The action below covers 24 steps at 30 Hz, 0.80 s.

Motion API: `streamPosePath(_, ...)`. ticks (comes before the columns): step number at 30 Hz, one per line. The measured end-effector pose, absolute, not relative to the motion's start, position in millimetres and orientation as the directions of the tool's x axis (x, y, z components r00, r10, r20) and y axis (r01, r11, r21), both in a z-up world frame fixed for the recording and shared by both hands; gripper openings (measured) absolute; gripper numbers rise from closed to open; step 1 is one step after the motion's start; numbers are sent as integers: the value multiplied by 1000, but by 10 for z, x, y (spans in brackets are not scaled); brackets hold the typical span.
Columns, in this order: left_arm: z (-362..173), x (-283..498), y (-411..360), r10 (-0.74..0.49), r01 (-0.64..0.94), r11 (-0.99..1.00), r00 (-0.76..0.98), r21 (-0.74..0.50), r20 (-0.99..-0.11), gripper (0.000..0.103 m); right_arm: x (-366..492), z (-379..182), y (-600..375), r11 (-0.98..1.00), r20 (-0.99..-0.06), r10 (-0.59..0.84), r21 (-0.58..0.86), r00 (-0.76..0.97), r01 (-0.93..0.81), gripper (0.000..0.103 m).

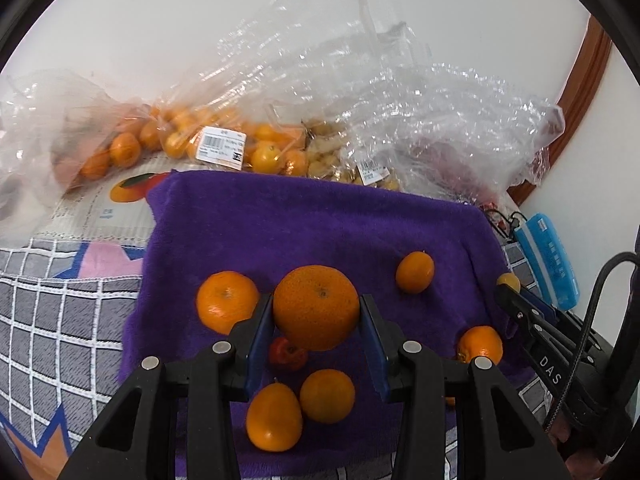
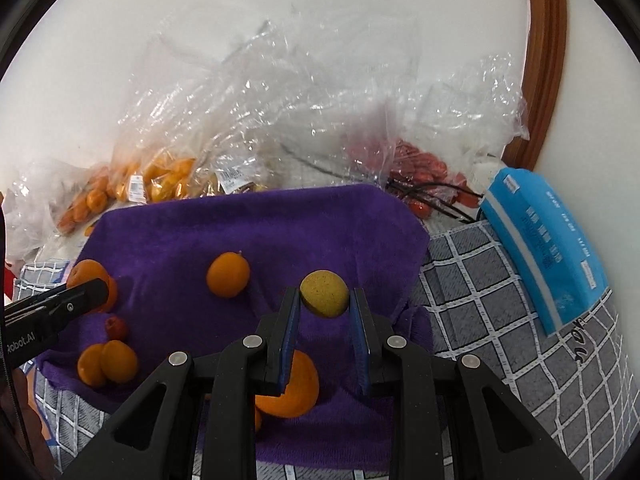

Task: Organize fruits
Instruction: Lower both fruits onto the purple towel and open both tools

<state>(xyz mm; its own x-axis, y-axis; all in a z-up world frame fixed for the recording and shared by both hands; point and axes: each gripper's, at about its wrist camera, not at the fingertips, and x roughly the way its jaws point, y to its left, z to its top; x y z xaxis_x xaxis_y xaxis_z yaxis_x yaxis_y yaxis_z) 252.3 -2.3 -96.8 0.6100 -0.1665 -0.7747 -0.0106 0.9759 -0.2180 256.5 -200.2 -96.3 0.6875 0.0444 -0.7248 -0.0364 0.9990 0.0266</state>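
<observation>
My left gripper [image 1: 316, 300] is shut on a large orange [image 1: 316, 320], held just above a purple towel [image 1: 320, 224]. Loose on the towel lie smaller oranges [image 1: 227, 301] [image 1: 415, 272] [image 1: 480, 344] [image 1: 327, 396] [image 1: 274, 416] and a small red fruit [image 1: 287, 354]. My right gripper [image 2: 325, 298] is shut on a yellow speckled fruit [image 2: 326, 286] over the towel's [image 2: 260, 224] right part, with an orange [image 2: 296, 390] below it. Each gripper shows at the edge of the other's view: the right gripper [image 1: 506, 292] and the left gripper [image 2: 102, 290].
Clear plastic bags stand behind the towel against the white wall: bagged oranges [image 1: 224, 144] [image 2: 160, 180], pale fruit [image 1: 328, 156] and red fruit [image 2: 420, 176]. A blue packet [image 2: 548, 248] lies on the grey checked cloth [image 2: 500, 320] to the right. A wooden frame [image 2: 544, 60] rises at far right.
</observation>
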Motion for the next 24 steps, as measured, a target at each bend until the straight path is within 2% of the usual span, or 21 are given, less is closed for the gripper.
streamPosePath(24, -1213, 2699, -93, -195, 0, 972, 557, -234, -807, 40, 2786, -1255, -2007, 995, -761, 98, 84, 641, -53, 25)
